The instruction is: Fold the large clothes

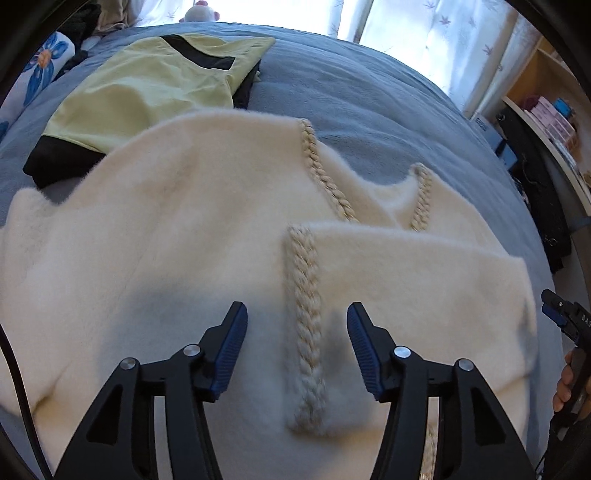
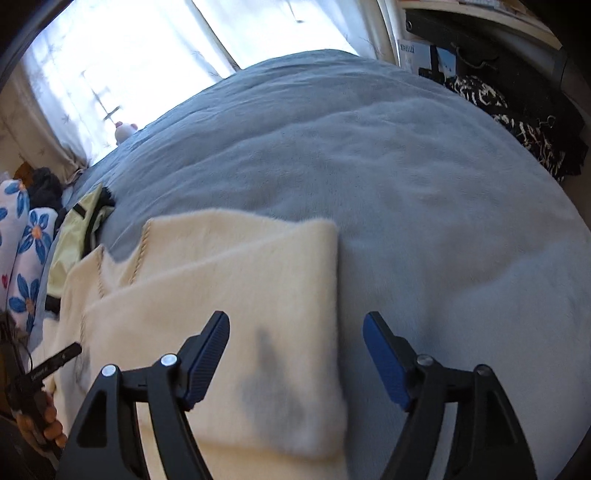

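A cream fluffy garment [image 1: 177,236] with braided trim [image 1: 304,325] lies spread on the blue-grey bed [image 1: 362,110]. Its right side is folded in over the middle, and the braided edge runs up between my left fingers. My left gripper [image 1: 297,332] is open and empty just above the garment. My right gripper [image 2: 295,343] is open and empty above the garment's folded right edge [image 2: 258,295], where it meets the bed cover [image 2: 424,221]. The right gripper also shows at the right edge of the left wrist view [image 1: 565,317], and the left gripper at the left edge of the right wrist view [image 2: 51,362].
A folded yellow and black garment [image 1: 147,85] lies on the bed behind the cream one. Flowered pillows [image 2: 26,251] sit at the left. A small plush toy [image 1: 201,13] sits by the curtained window. Shelves and dark bags [image 1: 546,206] stand to the right of the bed.
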{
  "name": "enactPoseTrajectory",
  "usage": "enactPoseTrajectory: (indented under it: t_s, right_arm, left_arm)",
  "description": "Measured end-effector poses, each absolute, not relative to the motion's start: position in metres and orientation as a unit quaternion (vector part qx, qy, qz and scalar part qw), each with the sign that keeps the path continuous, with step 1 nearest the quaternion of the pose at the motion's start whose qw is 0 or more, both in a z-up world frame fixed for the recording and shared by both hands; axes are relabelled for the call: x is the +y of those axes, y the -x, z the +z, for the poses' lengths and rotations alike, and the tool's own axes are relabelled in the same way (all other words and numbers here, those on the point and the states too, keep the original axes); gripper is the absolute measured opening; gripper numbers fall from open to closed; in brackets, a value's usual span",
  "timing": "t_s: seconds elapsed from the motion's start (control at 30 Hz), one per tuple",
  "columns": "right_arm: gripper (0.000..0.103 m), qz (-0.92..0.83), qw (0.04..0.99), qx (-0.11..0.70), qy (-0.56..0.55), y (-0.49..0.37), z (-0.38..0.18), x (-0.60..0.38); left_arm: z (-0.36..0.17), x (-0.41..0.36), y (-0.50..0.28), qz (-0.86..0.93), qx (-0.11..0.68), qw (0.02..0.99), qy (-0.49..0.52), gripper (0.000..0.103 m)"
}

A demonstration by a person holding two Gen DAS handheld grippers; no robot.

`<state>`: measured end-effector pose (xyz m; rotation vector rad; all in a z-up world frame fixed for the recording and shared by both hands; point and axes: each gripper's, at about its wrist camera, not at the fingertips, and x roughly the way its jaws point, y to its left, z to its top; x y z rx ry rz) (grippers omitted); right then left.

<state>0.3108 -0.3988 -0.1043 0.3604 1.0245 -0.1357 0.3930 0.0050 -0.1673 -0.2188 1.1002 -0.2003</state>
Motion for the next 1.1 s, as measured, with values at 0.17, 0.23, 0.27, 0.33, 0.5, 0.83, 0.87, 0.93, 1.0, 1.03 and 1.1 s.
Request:
enactPoseTrajectory:
  t_s: [0.17, 0.23, 0.27, 0.33, 0.5, 0.83, 0.87, 0.93, 1.0, 1.03, 1.1]
  right_arm:
    - [0.025, -0.066, 0.828, 0.518, -0.205, -0.351, -0.140, -0.415]
    - [0.015, -0.061, 0.833, 0.520, -0.178, -0.357, -0.139, -0.408]
    - [0.014, -0.065, 0.845, 0.507, -0.156, -0.356, -0.134, -0.403]
    - [0.015, -0.077, 0.855, 0.498, -0.125, -0.355, -0.139, -0.395]
    - [0.031, -0.106, 0.849, 0.510, -0.088, -0.352, -0.135, -0.388]
    - [0.040, -0.068, 0.896, 0.429, -0.090, -0.277, -0.087, -0.342]
    - [0.040, -0.045, 0.892, 0.441, -0.093, -0.273, -0.092, -0.328]
    - [0.040, -0.010, 0.882, 0.463, -0.083, -0.268, -0.102, -0.296]
    - [0.040, 0.016, 0.876, 0.477, -0.076, -0.265, -0.112, -0.270]
    - [0.040, 0.026, 0.872, 0.484, -0.073, -0.264, -0.117, -0.260]
    - [0.040, 0.023, 0.865, 0.498, -0.061, -0.265, -0.129, -0.252]
  left_arm:
    - [-0.175, -0.002, -0.416, -0.076, 0.522, 0.845, 0.092, 0.050]
    - [-0.173, -0.005, -0.419, -0.073, 0.511, 0.853, 0.077, 0.026]
    - [-0.173, -0.007, -0.420, -0.086, 0.507, 0.855, 0.077, 0.014]
    - [-0.178, -0.010, -0.422, -0.085, 0.509, 0.853, 0.077, 0.012]
    - [-0.175, -0.017, -0.417, -0.068, 0.506, 0.858, 0.057, 0.014]
    - [-0.119, -0.035, -0.354, -0.102, 0.427, 0.898, 0.030, 0.020]
    - [-0.121, -0.044, -0.348, -0.118, 0.437, 0.891, 0.032, 0.020]
    - [-0.128, -0.063, -0.337, -0.133, 0.458, 0.879, 0.029, 0.020]
    - [-0.136, -0.080, -0.331, -0.131, 0.466, 0.875, 0.030, 0.021]
    - [-0.142, -0.086, -0.329, -0.128, 0.470, 0.873, 0.028, 0.021]
    - [-0.156, -0.094, -0.327, -0.116, 0.483, 0.868, 0.018, 0.022]
